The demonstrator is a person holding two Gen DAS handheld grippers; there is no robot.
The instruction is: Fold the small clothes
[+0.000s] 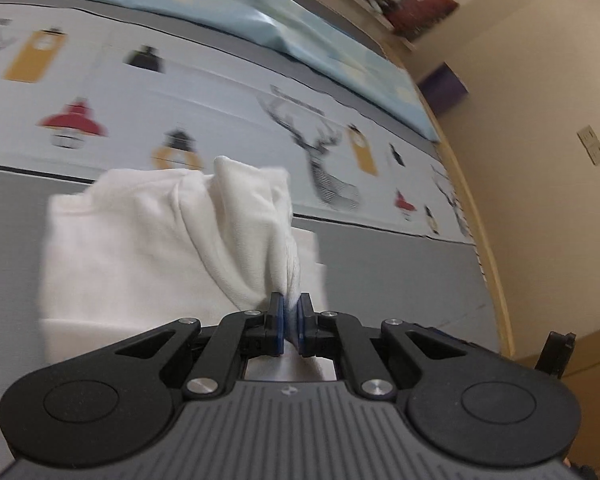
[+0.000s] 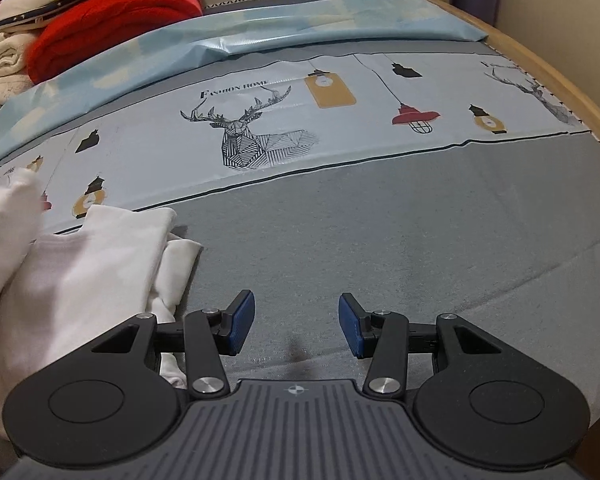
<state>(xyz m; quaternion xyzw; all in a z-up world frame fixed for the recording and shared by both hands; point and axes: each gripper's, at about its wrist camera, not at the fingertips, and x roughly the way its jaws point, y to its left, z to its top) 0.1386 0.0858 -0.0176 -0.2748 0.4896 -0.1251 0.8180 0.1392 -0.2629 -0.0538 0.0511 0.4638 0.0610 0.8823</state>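
Surface: bed with grey sheet (image 2: 380, 240) and pale printed band of deer and lanterns (image 2: 260, 132); wooden bed frame (image 2: 572, 88), beige wall beyond. Red folded garment (image 2: 112, 16) stacked far left. Left tongs (image 1: 291, 322) pinched tight on white garment (image 1: 148, 248), bunched and lifted. Right tongs (image 2: 296, 330) half open, empty, above the sheet

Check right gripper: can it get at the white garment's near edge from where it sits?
Probably yes. The right gripper is open and holds nothing, over bare grey cover; the white garment lies just beside its left finger with nothing between. The left gripper already pinches the cloth.
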